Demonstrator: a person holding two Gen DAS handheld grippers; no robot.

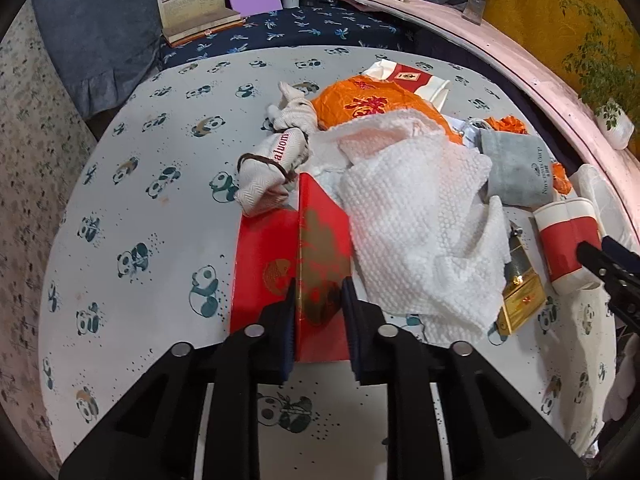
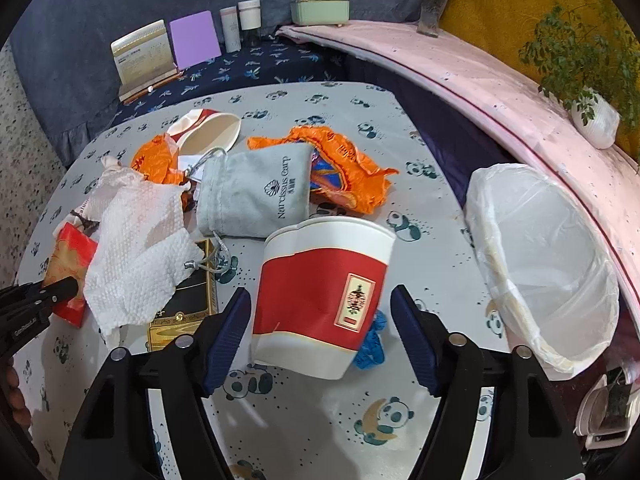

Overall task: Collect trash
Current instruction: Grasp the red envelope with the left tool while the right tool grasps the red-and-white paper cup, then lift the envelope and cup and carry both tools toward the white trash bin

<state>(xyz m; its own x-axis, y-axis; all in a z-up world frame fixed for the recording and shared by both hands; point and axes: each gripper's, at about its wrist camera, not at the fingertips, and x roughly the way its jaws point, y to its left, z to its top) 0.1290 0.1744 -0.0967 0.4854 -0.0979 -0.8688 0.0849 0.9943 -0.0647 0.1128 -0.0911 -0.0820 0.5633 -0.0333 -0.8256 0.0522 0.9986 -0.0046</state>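
Note:
In the left wrist view my left gripper (image 1: 319, 316) is shut on the upright flap of a red folded card (image 1: 264, 264) with gold print, which lies on the panda-print tablecloth (image 1: 152, 208). A white paper towel (image 1: 420, 220) drapes over the card's right side. In the right wrist view a red-and-white paper cup (image 2: 320, 296) lies on its side between the fingers of my right gripper (image 2: 320, 324). That gripper is open, with a small gap between the cup and each pad. A bin with a white liner (image 2: 540, 260) stands to the right of the cup.
A litter pile fills the table's middle: grey drawstring pouch (image 2: 256, 192), orange wrapper (image 2: 348, 168), second paper cup (image 2: 208, 132), gold-and-black box (image 2: 188, 308), beige pouch (image 1: 276, 160), blue scrap (image 2: 372, 344). Books, bottles and a green box (image 2: 320, 10) line the back; a pink ledge (image 2: 480, 80) runs along the right.

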